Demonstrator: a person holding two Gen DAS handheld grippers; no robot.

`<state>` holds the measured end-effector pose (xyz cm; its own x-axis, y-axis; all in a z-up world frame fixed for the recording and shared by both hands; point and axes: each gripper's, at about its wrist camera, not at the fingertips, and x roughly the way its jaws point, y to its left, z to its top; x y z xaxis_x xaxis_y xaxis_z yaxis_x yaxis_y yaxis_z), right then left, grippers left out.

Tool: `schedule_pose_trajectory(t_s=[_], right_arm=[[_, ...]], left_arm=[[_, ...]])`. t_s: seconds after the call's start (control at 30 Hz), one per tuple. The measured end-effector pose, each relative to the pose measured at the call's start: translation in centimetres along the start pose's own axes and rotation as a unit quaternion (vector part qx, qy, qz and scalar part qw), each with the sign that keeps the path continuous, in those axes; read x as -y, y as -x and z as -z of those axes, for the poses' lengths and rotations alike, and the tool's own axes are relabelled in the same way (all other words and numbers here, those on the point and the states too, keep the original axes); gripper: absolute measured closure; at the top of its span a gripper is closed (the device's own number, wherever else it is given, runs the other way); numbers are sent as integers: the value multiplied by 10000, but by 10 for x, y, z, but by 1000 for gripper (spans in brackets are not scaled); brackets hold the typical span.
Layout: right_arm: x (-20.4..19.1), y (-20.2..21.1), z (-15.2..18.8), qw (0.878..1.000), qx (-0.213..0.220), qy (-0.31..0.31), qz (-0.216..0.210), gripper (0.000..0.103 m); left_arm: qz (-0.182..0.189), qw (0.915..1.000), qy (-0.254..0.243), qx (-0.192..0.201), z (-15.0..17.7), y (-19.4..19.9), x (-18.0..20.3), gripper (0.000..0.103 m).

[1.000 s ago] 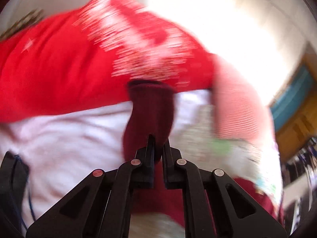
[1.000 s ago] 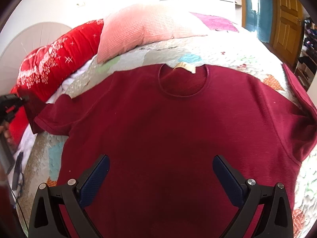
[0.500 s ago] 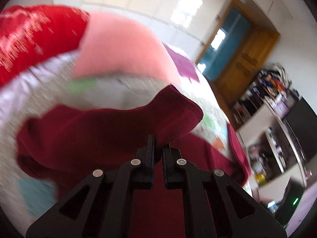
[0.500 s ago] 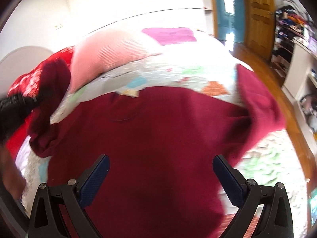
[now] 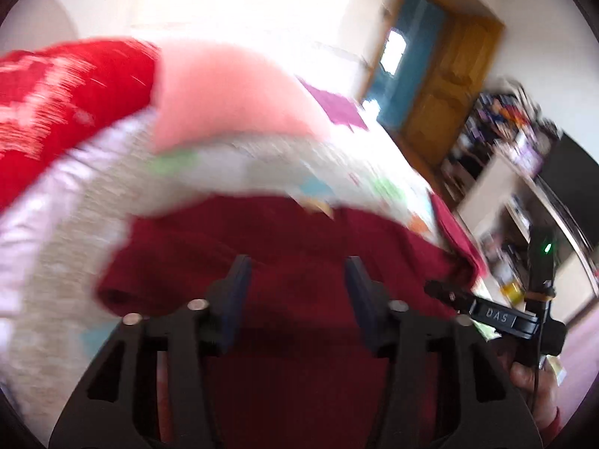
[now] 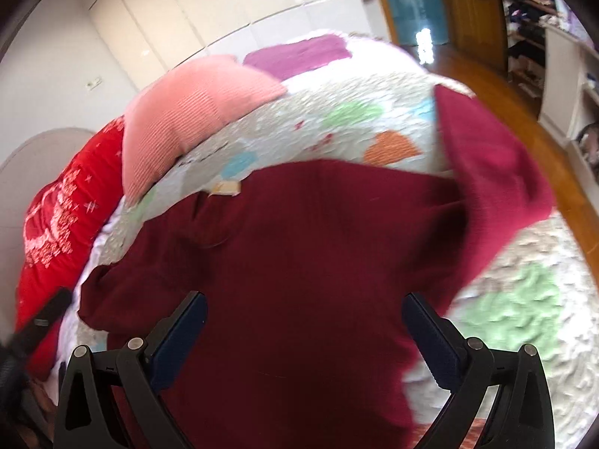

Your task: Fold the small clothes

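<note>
A dark red short-sleeved top (image 6: 310,247) lies on a patchwork quilt (image 6: 337,127), neck label away from me. Its left sleeve (image 6: 123,292) is folded in over the body; its right sleeve (image 6: 494,179) lies loose toward the bed's edge. It also shows in the left wrist view (image 5: 284,239), blurred. My left gripper (image 5: 297,284) is open and empty above the top. My right gripper (image 6: 305,333) is open wide and empty over the top's lower body; it also shows at the right of the left wrist view (image 5: 486,312).
A pink pillow (image 6: 194,112) and a red patterned blanket (image 6: 63,209) lie at the head of the bed. A magenta cloth (image 6: 299,54) lies beyond. Wooden floor (image 6: 524,119), a door (image 5: 445,86) and shelves (image 5: 501,172) are to the right.
My left gripper carried the left sleeve in over the top's body, opened and let it go. My right gripper stayed open and swung right toward the other sleeve.
</note>
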<state>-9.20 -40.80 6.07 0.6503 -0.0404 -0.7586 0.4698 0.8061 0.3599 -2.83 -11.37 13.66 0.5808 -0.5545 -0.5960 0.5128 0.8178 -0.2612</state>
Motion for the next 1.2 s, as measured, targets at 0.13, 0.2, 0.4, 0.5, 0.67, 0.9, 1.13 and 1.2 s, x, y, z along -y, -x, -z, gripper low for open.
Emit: schedule_pose_trajectory(t_s=[0.13, 0.2, 0.4, 0.5, 0.67, 0.9, 1.13, 1.2], right_arm=[[-17, -22, -2, 9993, -228, -47, -293, 0], [-25, -33, 1, 9989, -380, 76, -282, 0], [-60, -73, 12, 9928, -397, 1124, 97, 58], [-67, -68, 9, 9911, -209, 1314, -66, 98], [-51, 0, -32, 9884, 831, 1268, -99, 98], [4, -4, -67, 9921, 537, 892, 701, 96], [-1, 6, -50, 9913, 671, 878, 716, 55], [-24, -3, -43, 9910, 491, 1204, 320, 54]], left_arm=[[-506, 9985, 44, 219, -6, 22, -46, 50], [-744, 9967, 176, 289, -4, 21, -69, 44], [-1040, 9920, 643, -324, 14, -21, -121, 42], [-829, 9919, 714, -643, 30, -34, -123, 42], [-455, 9956, 437, -698, 41, -35, -97, 42], [-515, 9956, 72, -779, 46, -37, -68, 42], [-537, 9960, 147, -705, 35, -42, -61, 42], [-606, 9948, 127, -814, 35, -56, -59, 42]])
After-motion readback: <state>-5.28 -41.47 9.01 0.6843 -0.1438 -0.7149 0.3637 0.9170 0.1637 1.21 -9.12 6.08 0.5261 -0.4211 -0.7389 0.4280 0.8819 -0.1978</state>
